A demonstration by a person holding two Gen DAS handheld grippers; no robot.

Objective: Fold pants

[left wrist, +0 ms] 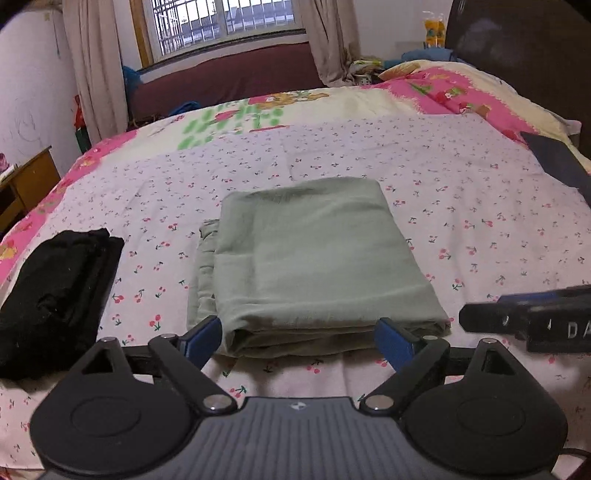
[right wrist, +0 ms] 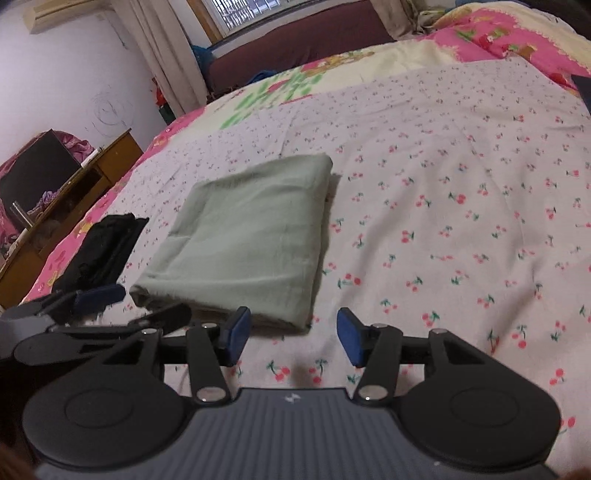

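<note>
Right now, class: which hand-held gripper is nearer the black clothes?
Left. The left hand-held gripper sits just right of the black clothes; the right hand-held gripper lies beyond it.

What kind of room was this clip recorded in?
Most likely a home bedroom. The green folded pants lie on a bed with a cherry-print cover, a barred window with curtains is behind it, and a wooden bedside cabinet stands beside the bed.

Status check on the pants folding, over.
Left gripper jaws wide open, empty. Right gripper jaws open, empty. Green pants folded flat on bed. Black garment beside them, clear, over.
</note>
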